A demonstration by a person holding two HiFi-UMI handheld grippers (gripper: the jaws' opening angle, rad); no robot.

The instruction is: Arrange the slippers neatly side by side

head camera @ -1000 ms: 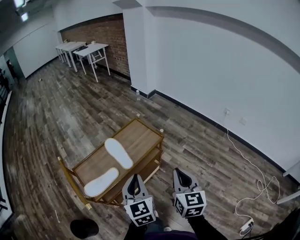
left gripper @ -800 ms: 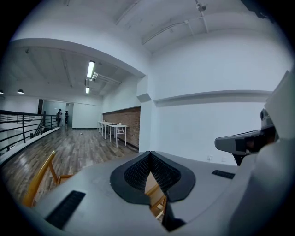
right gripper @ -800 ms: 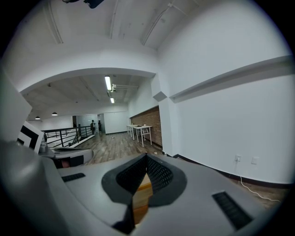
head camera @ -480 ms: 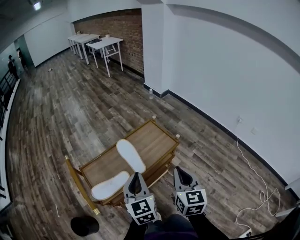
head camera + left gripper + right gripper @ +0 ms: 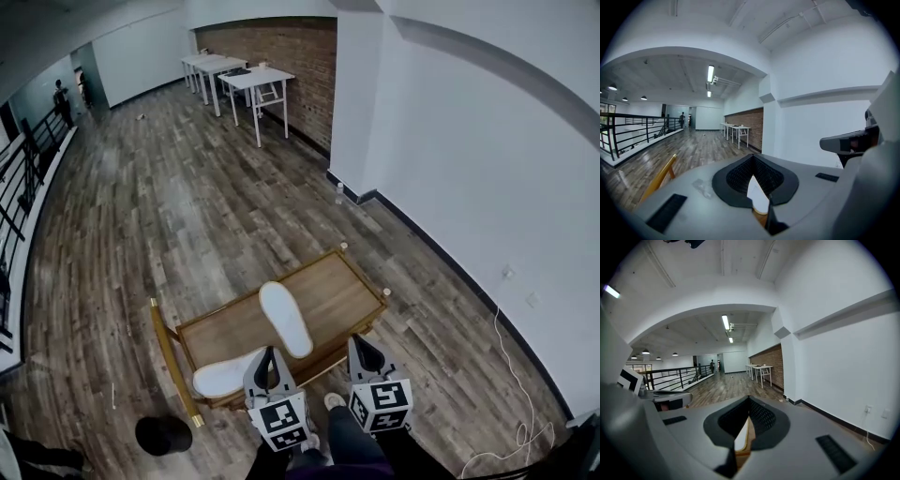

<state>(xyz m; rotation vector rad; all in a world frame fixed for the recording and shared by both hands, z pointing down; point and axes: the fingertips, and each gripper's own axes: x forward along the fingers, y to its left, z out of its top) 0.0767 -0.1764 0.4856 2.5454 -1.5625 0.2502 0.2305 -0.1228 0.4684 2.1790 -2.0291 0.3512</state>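
Note:
Two white slippers lie sole-up on a low wooden table: one points away near the middle, the other lies at an angle by the near left corner. My left gripper hovers shut over the near edge, just right of the near slipper. My right gripper hangs shut at the table's near right edge. In the left gripper view the gripper shows a sliver of white slipper below its tips. The right gripper looks down past a white slipper edge.
A gold handle bar stands at the table's left end, and a black round object lies on the floor beside it. A white wall runs along the right, white desks stand at the back, and a railing lines the left.
The view has swung left and closer, so the table and slippers now sit lower and further right in frame. Both grippers hold the same pose, and the slippers have not moved on the table.

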